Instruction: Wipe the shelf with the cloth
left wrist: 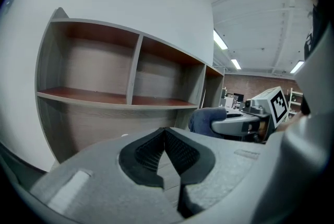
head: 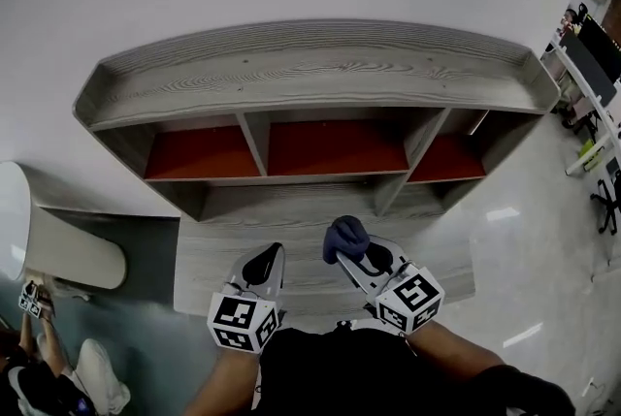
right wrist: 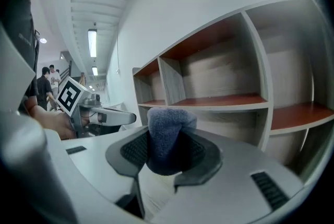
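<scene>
Cloth (right wrist: 168, 131) gripped, in front of the shelf (head: 310, 75).
My right gripper (right wrist: 166, 154) has its jaws clamped on the bunched blue cloth, held up facing the red-lined compartments. My left gripper (left wrist: 166, 133) is beside it, with its jaws pressed together on nothing.

The head view looks steeply down from above and behind the left gripper (head: 273, 254) and right gripper (head: 347, 247), onto the shelf (head: 310, 75) beyond their tips. Each gripper view sits close behind its own jaws, facing along them into the shelf's compartments. All three views share the shelf, and each gripper view catches the other gripper beside it.
</scene>
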Demonstrator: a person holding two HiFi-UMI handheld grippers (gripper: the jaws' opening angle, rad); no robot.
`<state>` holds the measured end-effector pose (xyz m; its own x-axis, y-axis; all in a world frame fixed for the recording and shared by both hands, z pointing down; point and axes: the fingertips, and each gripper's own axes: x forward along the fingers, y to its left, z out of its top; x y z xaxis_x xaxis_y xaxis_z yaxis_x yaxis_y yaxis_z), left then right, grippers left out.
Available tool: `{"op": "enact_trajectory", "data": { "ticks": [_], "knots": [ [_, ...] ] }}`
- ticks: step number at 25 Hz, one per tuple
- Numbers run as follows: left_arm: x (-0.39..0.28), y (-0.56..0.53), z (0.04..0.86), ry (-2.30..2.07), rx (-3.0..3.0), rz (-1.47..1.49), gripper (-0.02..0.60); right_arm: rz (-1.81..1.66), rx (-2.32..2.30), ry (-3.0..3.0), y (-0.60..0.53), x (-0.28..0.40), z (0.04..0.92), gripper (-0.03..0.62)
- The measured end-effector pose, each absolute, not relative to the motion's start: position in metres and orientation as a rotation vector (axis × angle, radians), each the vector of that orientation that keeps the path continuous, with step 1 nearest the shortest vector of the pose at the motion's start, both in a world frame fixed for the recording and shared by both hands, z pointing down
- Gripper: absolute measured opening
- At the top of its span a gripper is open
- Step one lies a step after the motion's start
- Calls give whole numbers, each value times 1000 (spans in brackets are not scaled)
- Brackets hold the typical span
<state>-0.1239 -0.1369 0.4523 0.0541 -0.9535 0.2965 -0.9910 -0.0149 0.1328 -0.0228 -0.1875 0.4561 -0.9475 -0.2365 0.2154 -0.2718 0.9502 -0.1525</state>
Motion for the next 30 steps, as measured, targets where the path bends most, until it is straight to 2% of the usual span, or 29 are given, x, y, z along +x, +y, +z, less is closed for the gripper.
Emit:
{"op": "enact_trajectory", "data": {
  "ticks": [14,30],
  "knots": [
    [-143,-150,443,-1949,2068,203,9,183,423,-2965,-207,-53,432,138],
    [-170,-139,441,-1811,2208,245,10,-137,689,-3008,-248,-120,364,138]
  ]
}}
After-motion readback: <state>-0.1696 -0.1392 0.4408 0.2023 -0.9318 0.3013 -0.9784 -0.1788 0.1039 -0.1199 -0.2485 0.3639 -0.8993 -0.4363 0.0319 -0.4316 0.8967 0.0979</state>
